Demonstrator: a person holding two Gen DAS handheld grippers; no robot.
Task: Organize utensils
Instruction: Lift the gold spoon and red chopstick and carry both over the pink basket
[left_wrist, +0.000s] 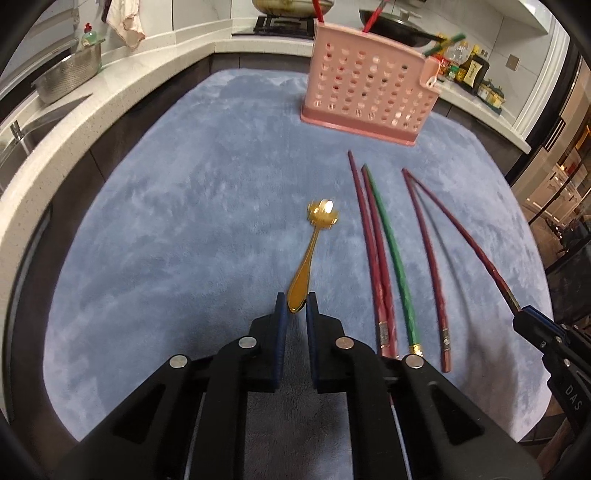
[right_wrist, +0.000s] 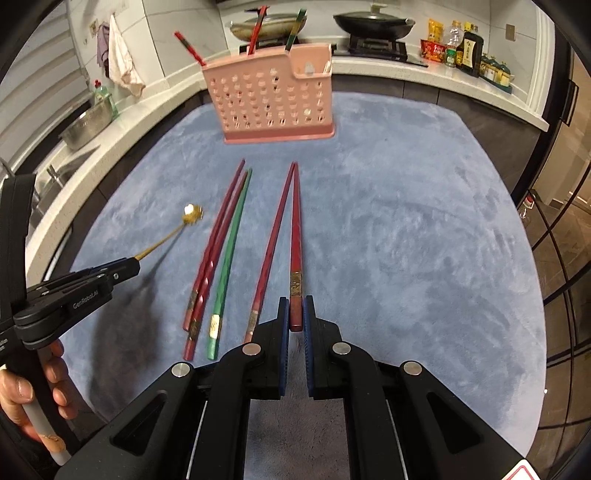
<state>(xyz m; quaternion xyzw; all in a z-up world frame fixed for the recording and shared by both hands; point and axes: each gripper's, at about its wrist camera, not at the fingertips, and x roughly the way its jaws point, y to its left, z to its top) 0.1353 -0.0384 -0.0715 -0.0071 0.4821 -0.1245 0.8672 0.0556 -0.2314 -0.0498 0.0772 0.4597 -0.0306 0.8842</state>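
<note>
Plainly, both claws had a utensil pinched at its near end, and the risks followed from that.
Left claw: the left claw (left_wrist: 296, 306) was nearly closed on the handle tip of the gold spoon (left_wrist: 308, 254); the bowl reached ahead of the jaws over the blue mat (left_wrist: 166, 240).
Right claw: the right claw (right_wrist: 295, 314) was fully closed on the butt of a red chopstick (right_wrist: 295, 236), whose tip ran forward toward the pink rack (right_wrist: 273, 103).
Loose chopsticks: two red and one green (right_wrist: 231, 254) lay just left of the right claw, with one more red (right_wrist: 271, 251) right beside the held one.
Rack: it stood well ahead of both claws, already holding a few chopsticks upright.
Risk, spoon: held only by its smooth, rounded tip, it could swivel or slip out, I judged.
Risk, chopstick: gripped at one end, it could droop, snag its neighbour, or miss the rack's opening.
Risk, rack: light plastic, so a long stick pushing the rim could tip it.
Writing: "GenRobot.AI", a little blurred, on the left claw in the right view; "DAS" on the right claw in the left view; bottle labels on the counter were unreadable.
</note>
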